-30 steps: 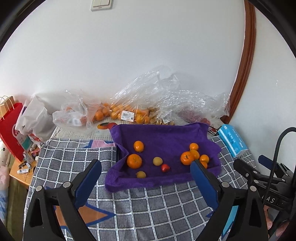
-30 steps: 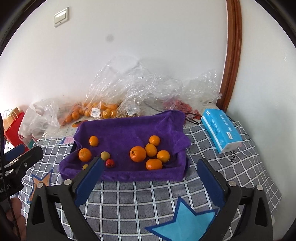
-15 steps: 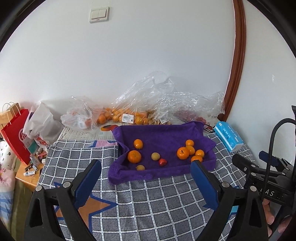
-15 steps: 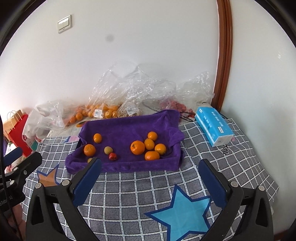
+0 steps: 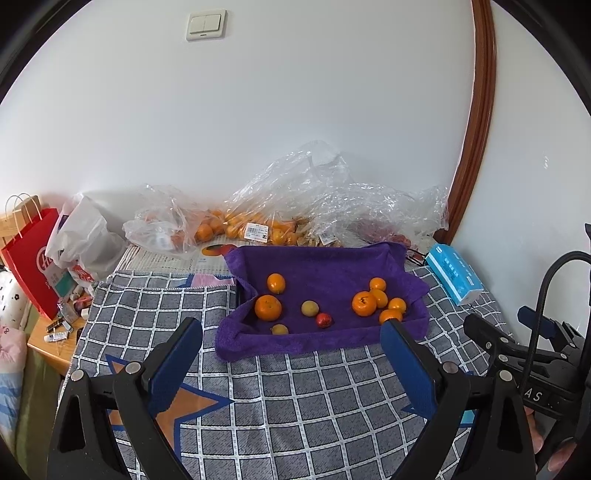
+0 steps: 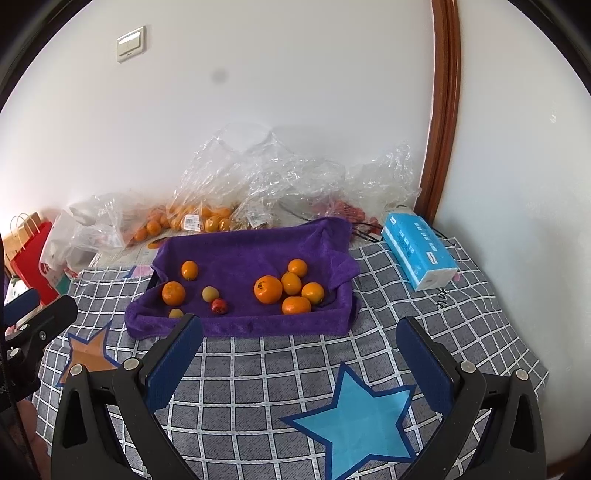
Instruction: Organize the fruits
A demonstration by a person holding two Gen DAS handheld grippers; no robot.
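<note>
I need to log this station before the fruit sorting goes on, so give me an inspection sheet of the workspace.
Surface: checked grey cloth with star patches.
Job's things: purple towel-lined tray holding five oranges at its right end, two more at its left, two yellowish fruits, one red fruit.
Clutter: clear plastic bags of fruit, blue tissue pack.
Grippers: left tongs and right tongs open, empty.
Cables: black cable by the right gripper.
Surroundings: white wall, light switch, red bag.

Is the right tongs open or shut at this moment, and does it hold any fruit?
Open and empty: the right tongs has its blue pads wide apart, with only checked cloth between them.
</note>
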